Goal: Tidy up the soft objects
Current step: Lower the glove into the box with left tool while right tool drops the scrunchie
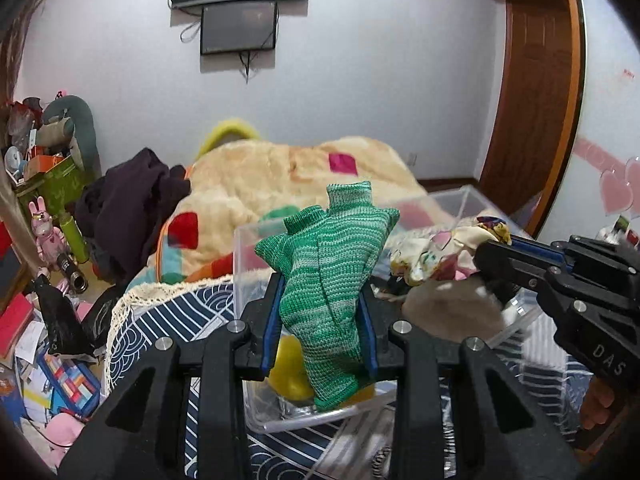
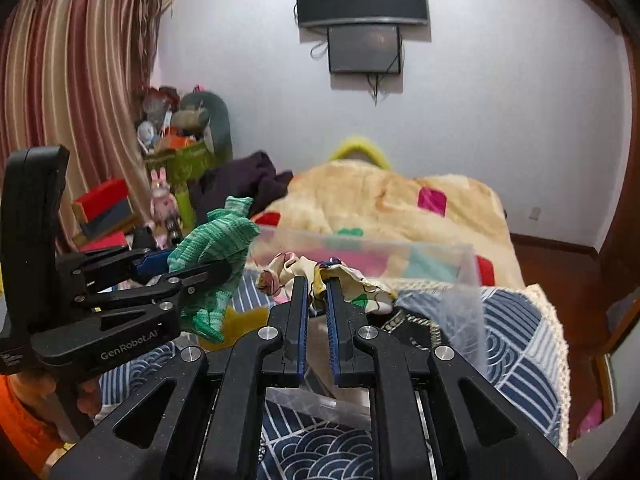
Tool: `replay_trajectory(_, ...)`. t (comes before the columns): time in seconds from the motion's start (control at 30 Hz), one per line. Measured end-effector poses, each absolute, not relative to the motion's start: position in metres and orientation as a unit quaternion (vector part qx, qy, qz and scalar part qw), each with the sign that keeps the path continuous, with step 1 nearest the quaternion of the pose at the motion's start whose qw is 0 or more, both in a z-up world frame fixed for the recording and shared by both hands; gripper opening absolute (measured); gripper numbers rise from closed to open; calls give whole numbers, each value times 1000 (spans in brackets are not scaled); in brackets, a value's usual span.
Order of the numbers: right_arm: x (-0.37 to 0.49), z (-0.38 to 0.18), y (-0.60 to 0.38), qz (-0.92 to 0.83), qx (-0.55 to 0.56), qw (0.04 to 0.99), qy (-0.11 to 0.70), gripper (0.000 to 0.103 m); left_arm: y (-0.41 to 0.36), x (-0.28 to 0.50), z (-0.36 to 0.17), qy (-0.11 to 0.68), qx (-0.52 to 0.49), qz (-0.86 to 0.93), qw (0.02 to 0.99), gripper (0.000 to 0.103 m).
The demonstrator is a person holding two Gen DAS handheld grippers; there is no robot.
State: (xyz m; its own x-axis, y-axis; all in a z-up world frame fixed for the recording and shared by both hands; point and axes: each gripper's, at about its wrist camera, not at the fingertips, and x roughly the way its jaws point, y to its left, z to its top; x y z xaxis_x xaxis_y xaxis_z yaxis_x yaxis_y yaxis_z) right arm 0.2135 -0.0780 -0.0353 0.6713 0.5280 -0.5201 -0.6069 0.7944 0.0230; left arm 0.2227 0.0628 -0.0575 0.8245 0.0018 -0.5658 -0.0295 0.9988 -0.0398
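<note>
Green knit cloth point(image 1: 326, 280) sits pinched by "GenRobot.AI" left gripper point(image 2: 188, 270).

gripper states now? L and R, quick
Left gripper: closed on the green knit cloth.
Right gripper: closed on the cream patterned cloth.

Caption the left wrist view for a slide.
Left gripper clamps a green knitted cloth above a clear plastic bin, beside the right gripper holding patterned fabric.

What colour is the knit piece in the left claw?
The knit piece is mottled green with paler stripes, clearest in the left wrist view.
</note>
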Motion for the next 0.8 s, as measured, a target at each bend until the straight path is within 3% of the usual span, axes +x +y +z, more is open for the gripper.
replay_trajectory(0.17,216,-48,-70,316,-100,901,281,8,62,232,-73,321,-24,8,947,34)
replay_trajectory(0.4,211,-52,-73,324,-108,890,301,11,63,228,-71,323,-31,5,946,45)
replay_trajectory(0.53,208,-51,-80,327,-102,889,305,31,63,215,-63,311,-34,3,950,58)
replay_trajectory(0.7,198,-40,-91,326,-94,893,295,33,62,195,-48,293,-39,-1,955,65)
replay_trajectory(0.8,186,-27,-101,322,-85,901,277,45,62,184,-41,283,-44,-4,958,69)
